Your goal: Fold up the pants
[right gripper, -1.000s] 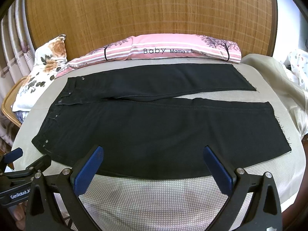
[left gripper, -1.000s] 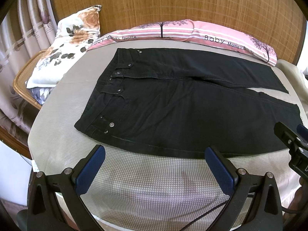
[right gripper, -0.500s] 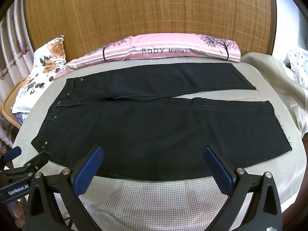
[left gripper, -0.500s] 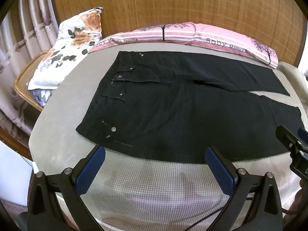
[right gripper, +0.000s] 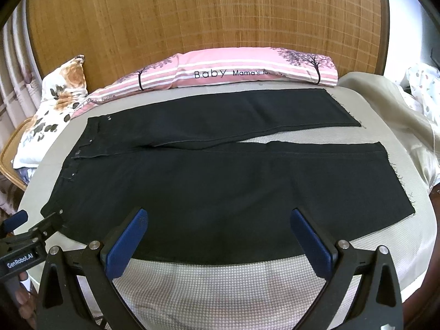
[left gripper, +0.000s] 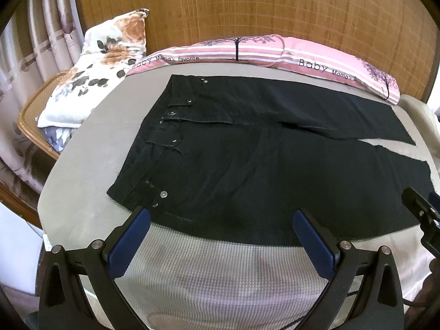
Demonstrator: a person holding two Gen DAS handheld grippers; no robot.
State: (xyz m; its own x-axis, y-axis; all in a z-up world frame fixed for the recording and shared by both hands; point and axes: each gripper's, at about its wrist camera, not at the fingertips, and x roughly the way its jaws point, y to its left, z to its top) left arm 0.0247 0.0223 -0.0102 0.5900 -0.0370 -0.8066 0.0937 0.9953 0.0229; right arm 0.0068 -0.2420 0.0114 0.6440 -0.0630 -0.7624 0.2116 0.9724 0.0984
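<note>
Since the earlier frames, both grippers have eased a little closer to the near edge of the pants, whose waistband corner now sits just beyond the left gripper's left finger; the garment itself has not shifted. From its own camera, the left gripper (left gripper: pixel 221 229) hovers with its two blue-padded fingers (left gripper: pixel 129 243) spread wide and nothing between them, over the pale woven bed cover (left gripper: pixel 220 275). The right gripper (right gripper: pixel 220 229) is likewise wide open and empty, its fingertips just over the near hem of the lower trouser leg. In the left view the right gripper shows as a black tip at 3 o'clock; in the right view the left gripper, marked "GenRobot.AI", shows at 8 o'clock beside the waistband corner. Beyond the fingers, black pants (right gripper: pixel 220 187) lie flat and unfolded across the bed, waistband with metal rivets toward 9 o'clock, both legs running toward 3 o'clock and parting into a narrow V that shows the cover between them. At 12 o'clock, past the far leg, a long pink striped pillow (right gripper: pixel 247 71) printed "Baby Mama's favorite" rests against a woven bamboo headboard (right gripper: pixel 206 13). A floral cushion (left gripper: pixel 101 66) leans at 10 o'clock, with pale curtains (left gripper: pixel 35 41) behind it.
</note>
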